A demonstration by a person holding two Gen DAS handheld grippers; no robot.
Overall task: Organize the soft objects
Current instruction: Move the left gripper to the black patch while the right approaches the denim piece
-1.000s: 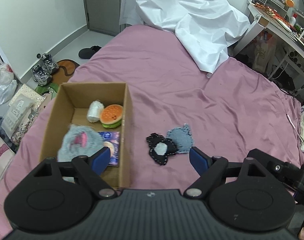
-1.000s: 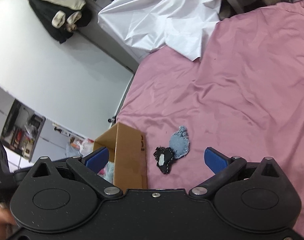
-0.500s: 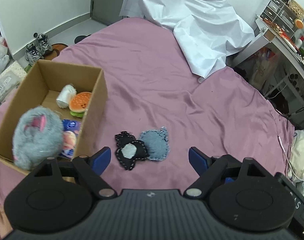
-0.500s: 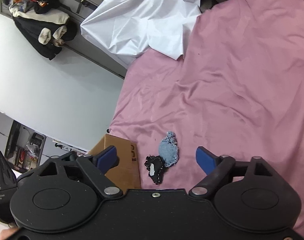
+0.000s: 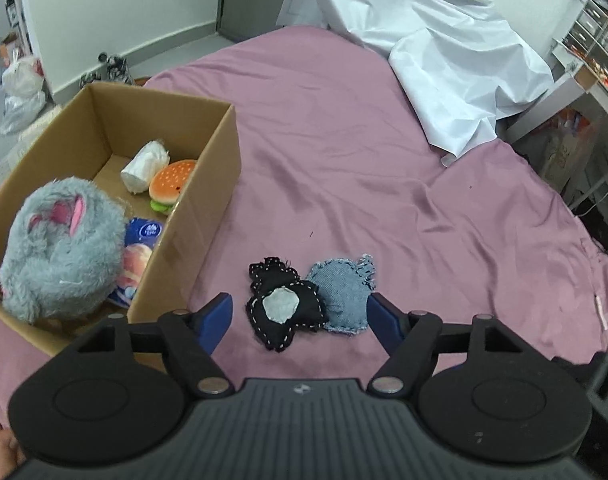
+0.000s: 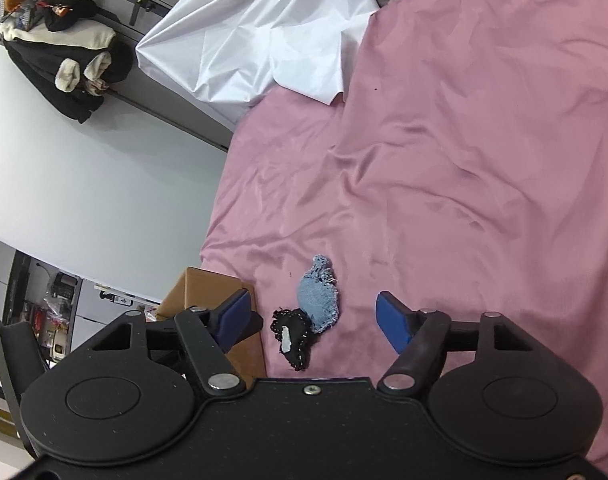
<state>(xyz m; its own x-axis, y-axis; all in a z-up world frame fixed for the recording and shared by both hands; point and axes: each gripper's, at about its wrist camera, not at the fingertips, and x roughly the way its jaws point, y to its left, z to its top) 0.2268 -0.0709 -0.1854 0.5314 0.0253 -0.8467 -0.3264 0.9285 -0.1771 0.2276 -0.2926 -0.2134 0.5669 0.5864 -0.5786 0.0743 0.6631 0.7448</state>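
A black stitched fabric toy (image 5: 284, 307) and a blue denim fabric toy (image 5: 344, 292) lie touching on the pink bedsheet (image 5: 364, 168). My left gripper (image 5: 300, 320) is open and empty, just above and around them. A cardboard box (image 5: 208, 184) at the left holds a grey fluffy plush (image 5: 60, 248), a burger toy (image 5: 170, 186), a white roll (image 5: 144, 164) and a blue packet (image 5: 138, 256). My right gripper (image 6: 312, 320) is open and empty, above the same black toy (image 6: 294, 334) and denim toy (image 6: 318, 300), with the box (image 6: 208, 292) to the left.
A white sheet (image 5: 436, 52) is bunched at the far end of the bed. A desk with clutter (image 5: 588, 64) stands at the right. Shoes and bags (image 5: 20, 88) lie on the floor at the left. Dark clothes (image 6: 68, 64) hang on the wall.
My left gripper has moved from over the box to the right and closer to the two fabric toys. My right gripper has shifted, with the toys now nearer between its fingers.
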